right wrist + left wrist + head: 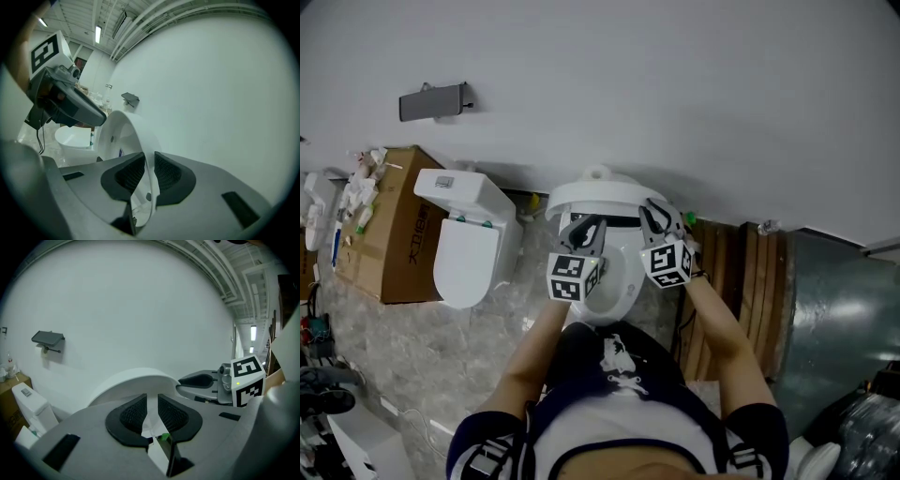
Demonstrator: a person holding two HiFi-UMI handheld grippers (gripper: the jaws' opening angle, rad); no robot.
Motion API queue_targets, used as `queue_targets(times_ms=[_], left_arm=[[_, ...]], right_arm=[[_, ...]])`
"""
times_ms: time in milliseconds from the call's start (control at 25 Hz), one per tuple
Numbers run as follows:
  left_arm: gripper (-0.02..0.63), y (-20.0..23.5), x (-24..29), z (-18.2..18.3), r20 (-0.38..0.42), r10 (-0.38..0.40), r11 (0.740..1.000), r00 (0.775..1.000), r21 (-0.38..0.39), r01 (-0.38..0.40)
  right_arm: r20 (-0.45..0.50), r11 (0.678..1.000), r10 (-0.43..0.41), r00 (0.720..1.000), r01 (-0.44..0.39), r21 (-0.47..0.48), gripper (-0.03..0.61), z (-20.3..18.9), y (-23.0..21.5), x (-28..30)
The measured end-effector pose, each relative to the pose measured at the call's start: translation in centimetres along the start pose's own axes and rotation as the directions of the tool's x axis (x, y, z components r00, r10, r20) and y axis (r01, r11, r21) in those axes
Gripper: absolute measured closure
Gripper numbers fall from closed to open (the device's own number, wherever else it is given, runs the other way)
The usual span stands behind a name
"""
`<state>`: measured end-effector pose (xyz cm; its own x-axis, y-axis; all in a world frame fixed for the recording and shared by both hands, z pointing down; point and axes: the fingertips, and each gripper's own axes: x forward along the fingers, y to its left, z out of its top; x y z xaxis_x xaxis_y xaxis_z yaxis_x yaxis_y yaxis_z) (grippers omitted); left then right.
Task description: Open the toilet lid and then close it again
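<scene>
**Toilet lid** (pixel 581 194): raised and close to upright, near the far wall (pixel 694 84), above the open bowl (pixel 614 292).

**Left gripper** (pixel 152 401): the jaws are nearly together and pinch the lid's left rim. A thin white edge fills the slit between the pads.

**Right gripper** (pixel 149 165): the jaws are likewise narrow and clamp the lid's right rim. The lid shows edge-on, with its inner face turned left.

**Surroundings:** a second toilet (pixel 469 248) and a cardboard box (pixel 389 225) stand to the left, well apart from the work.

**Assessment:** the lid looks to be at the top of its travel. The opening step is judged complete or nearly so, and closing comes next. That move calls for both grippers to bring the rim toward the near side on one arc about the far hinge. They should lower it slowly onto the seat before the jaws let go.
</scene>
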<state>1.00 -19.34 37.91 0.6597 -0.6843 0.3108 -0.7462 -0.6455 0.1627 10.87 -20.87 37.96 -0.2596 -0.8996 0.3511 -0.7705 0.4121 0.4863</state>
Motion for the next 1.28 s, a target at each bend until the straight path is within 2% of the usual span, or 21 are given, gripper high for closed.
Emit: queue_targets(times_ms=[400,560,840,1280], left_arm=[[0.529,-1.0,-3.0,-3.1,-0.019,0.011,0.999,1.000,-0.044,-0.012],[0.525,-2.1,-4.7,-4.9,-0.038,-0.002,0.998,0.999,-0.056,0.000],[0.523,-3.5,-6.8,-7.6,-0.060,-0.033,0.981,0.998,-0.192,0.021],[0.523,-4.9,-9.8,-12.7,-0.160,0.002,0.984,0.987,-0.176,-0.030]], right_arm=[[0.003,0.999,-0.014,1.000,0.014,-0.034,0.528,-1.7,5.1,-4.1],[-0.017,0.999,0.013,1.000,-0.014,-0.041,0.522,-2.9,7.3,-5.8],[-0.044,0.998,0.045,0.998,-0.047,-0.044,0.514,-4.4,10.2,-7.8],[-0.101,0.993,0.106,0.989,-0.110,-0.032,0.502,-6.7,14.7,-10.5]])
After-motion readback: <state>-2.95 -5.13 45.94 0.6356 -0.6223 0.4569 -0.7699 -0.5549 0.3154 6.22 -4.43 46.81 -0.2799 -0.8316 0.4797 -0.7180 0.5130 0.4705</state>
